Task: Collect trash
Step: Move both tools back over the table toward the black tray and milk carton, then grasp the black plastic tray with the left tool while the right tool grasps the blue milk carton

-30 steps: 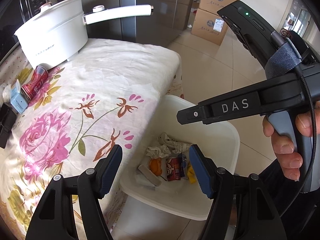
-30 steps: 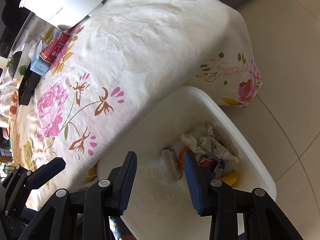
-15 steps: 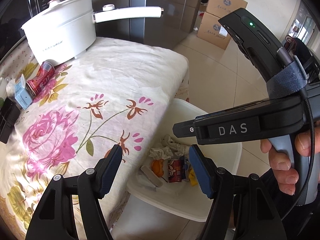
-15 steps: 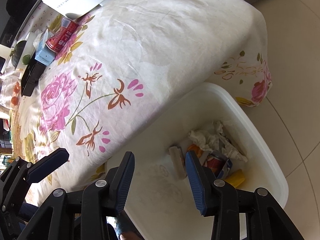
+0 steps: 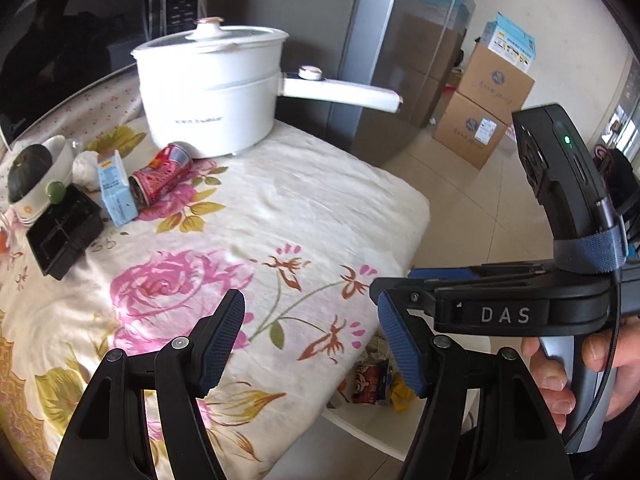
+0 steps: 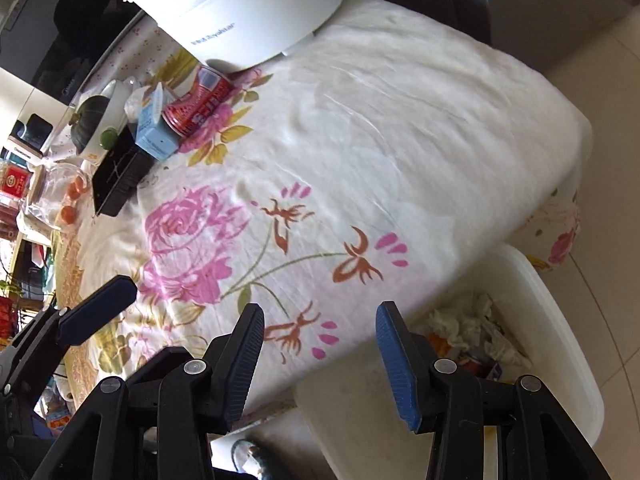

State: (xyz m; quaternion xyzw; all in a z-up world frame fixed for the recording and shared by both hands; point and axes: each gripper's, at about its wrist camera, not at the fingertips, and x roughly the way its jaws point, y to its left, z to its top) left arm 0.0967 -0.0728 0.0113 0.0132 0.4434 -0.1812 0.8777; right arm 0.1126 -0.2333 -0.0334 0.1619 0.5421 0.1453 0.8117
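On the floral tablecloth (image 5: 320,208) a red can (image 5: 160,178) lies on its side next to a pale blue carton (image 5: 116,188), with a black tray (image 5: 64,236) in front of them. My left gripper (image 5: 310,300) hangs open over the cloth's near edge, holding nothing. My right gripper (image 6: 320,309) hovers over the same edge; its jaws are opening with nothing between them. From the right wrist view the can (image 6: 198,104) and carton (image 6: 154,128) lie far off. The white bin (image 6: 556,308) on the floor beside the table holds crumpled tissue and wrappers (image 6: 472,328).
A white pot (image 5: 208,92) with a long handle stands at the table's back. At the left edge a bowl holds a dark squash (image 5: 28,172). Cardboard boxes (image 5: 480,120) are stacked on the tiled floor beyond a steel fridge. A hand (image 5: 560,376) grips the right tool.
Both grippers have risen and swung from above the bin toward the table, so the pot, can and carton sit nearer the middle. The right jaws stand wider apart.
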